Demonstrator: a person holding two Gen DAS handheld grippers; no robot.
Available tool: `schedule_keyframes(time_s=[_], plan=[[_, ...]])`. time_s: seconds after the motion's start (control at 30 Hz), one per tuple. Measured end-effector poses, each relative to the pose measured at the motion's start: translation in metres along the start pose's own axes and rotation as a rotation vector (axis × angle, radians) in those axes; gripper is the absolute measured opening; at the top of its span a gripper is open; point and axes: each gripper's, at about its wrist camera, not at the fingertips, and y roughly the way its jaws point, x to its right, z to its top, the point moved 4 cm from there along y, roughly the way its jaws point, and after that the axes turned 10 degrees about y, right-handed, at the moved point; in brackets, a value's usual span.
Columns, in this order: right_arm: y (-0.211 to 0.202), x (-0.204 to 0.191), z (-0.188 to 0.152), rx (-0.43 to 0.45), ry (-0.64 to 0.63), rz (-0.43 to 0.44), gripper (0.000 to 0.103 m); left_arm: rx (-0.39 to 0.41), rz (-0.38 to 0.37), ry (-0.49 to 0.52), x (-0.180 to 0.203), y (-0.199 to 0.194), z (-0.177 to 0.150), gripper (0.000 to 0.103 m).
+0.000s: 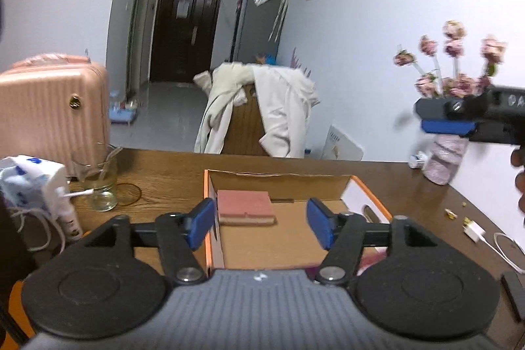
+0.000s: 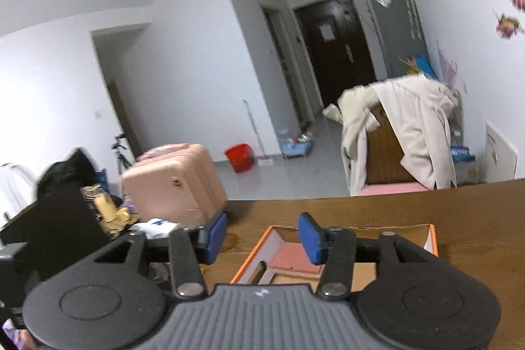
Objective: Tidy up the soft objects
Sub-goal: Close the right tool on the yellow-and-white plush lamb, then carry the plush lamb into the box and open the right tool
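Two blue-padded fingers of the left claw stand spread wide and grasp nothing, hovering over an open cardboard box with an orange rim on the wood-grain worktop. A flat pink sponge-like block, rectangular with a tan underside, lies in the box's far left corner. A clear glass jar stands near the worktop's left edge, a pink textured vase of flowers near the right edge. The right claw shows at the right, its grip unclear there.

From the right wrist, the right claw is spread apart and empty above the worktop; the same box and pink block sit below it.
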Motion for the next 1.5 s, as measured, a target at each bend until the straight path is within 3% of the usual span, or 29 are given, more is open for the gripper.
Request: schedule_keyframes(time_s=[0.13, 0.23, 0.43, 0.57, 0.67, 0.83, 0.9, 0.97, 1.07, 1.27, 1.5], plan=[[-0.058, -0.003, -0.036, -0.015, -0.048, 0.012, 0.061, 0.038, -0.027, -0.006, 0.021, -0.048, -0.039, 0.077], [-0.079, 0.003, -0.08, -0.052, -0.117, -0.043, 0.066, 0.041, -0.055, 0.0, 0.043, -0.069, -0.076, 0.082], [-0.084, 0.026, -0.178, -0.126, -0.166, -0.212, 0.068, -0.074, -0.177, -0.079, 0.084, -0.074, -0.147, 0.083], [-0.076, 0.048, -0.226, -0.167, -0.117, -0.308, 0.068, -0.111, -0.192, 0.001, 0.108, -0.07, -0.164, 0.083], [-0.068, 0.057, -0.247, -0.159, -0.124, -0.391, 0.068, -0.093, -0.185, 0.047, 0.117, -0.067, -0.161, 0.083], [-0.06, 0.07, -0.253, -0.126, -0.096, -0.438, 0.066, -0.08, -0.199, 0.073, 0.126, -0.05, -0.152, 0.082], [-0.055, 0.078, -0.253, -0.127, -0.085, -0.439, 0.052, -0.099, -0.224, 0.093, 0.133, -0.034, -0.148, 0.075], [-0.054, 0.086, -0.251, -0.118, -0.054, -0.418, 0.051, -0.145, -0.229, 0.118, 0.143, -0.011, -0.144, 0.063], [-0.058, 0.1, -0.251, -0.117, 0.007, -0.371, 0.049, -0.186, -0.257, 0.14, 0.157, 0.017, -0.138, 0.056], [-0.064, 0.128, -0.249, -0.094, 0.155, -0.28, 0.047, -0.262, -0.302, 0.182, 0.182, 0.068, -0.128, 0.056], [-0.065, 0.145, -0.243, -0.074, 0.232, -0.249, 0.046, -0.308, -0.378, 0.145, 0.185, 0.094, -0.126, 0.057]])
